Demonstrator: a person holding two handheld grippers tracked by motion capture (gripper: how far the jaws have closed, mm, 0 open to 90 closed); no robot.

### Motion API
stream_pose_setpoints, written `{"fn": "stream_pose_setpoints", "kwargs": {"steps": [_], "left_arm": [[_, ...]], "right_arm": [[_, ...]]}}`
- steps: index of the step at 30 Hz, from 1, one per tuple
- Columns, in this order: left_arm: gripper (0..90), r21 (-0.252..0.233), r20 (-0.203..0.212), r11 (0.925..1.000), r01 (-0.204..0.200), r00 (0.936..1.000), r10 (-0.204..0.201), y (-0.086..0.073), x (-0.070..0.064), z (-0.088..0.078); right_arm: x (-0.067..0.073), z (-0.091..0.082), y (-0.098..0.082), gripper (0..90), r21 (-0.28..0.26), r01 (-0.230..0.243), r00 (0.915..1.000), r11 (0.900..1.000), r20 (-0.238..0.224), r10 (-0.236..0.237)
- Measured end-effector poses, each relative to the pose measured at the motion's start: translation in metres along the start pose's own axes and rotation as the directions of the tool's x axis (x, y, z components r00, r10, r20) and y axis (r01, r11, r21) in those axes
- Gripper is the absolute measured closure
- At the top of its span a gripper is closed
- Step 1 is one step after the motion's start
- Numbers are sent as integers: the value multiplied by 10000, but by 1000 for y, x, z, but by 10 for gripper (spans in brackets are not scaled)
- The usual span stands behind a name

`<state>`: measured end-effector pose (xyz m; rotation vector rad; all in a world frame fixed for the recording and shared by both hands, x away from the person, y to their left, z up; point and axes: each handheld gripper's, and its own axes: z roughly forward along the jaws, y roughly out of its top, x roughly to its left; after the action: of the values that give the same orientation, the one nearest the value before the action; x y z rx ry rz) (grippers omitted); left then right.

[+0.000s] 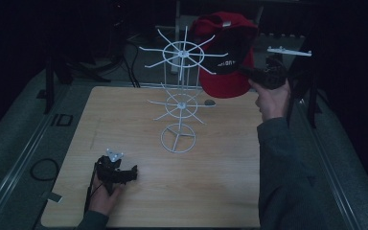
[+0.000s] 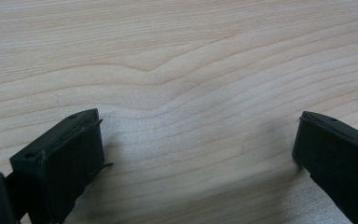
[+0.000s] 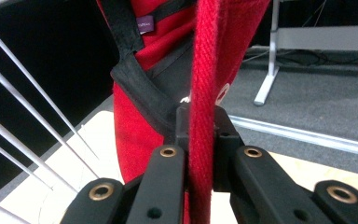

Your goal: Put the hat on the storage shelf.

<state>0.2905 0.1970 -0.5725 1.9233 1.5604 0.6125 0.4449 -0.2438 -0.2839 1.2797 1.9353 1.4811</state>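
While the right gripper [image 1: 256, 75] has its black jaws pinched together on the brim edge of the red fabric baseball cap [image 1: 226, 57], the cap hangs in the air at the upper tier of the white wire spoked display stand [image 1: 182, 93], its crown against the prongs on the stand's right side. In the right gripper view the folded red cloth [image 3: 203, 116] runs straight through the closed jaws, so the hold looks firm. The cap is probably light and soft in the crown, stiffer along the brim, which makes the brim the sensible place to grip; the limp crown may snag on a thin prong. The left gripper [image 1: 124, 173] rests low over the pale wooden tabletop [image 2: 177, 60], jaws spread wide with nothing between them.
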Motion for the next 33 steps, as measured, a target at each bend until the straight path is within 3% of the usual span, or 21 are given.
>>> {"fn": "stream_pose_setpoints", "kwargs": {"steps": [10,24,33], "left_arm": [[19,2,0,10000,-1,10000,1,0,0,0],[19,-28,-3,10000,37,10000,-37,0,0,0],[19,-29,-4,10000,37,10000,-37,0,0,0]], "right_arm": [[4,-11,0,857,-207,505,9985,9985,224,-500],[6,-17,-8,857,-470,679,9971,9966,363,-663],[11,-22,-10,857,-576,1098,9927,9923,556,-1066]]}}
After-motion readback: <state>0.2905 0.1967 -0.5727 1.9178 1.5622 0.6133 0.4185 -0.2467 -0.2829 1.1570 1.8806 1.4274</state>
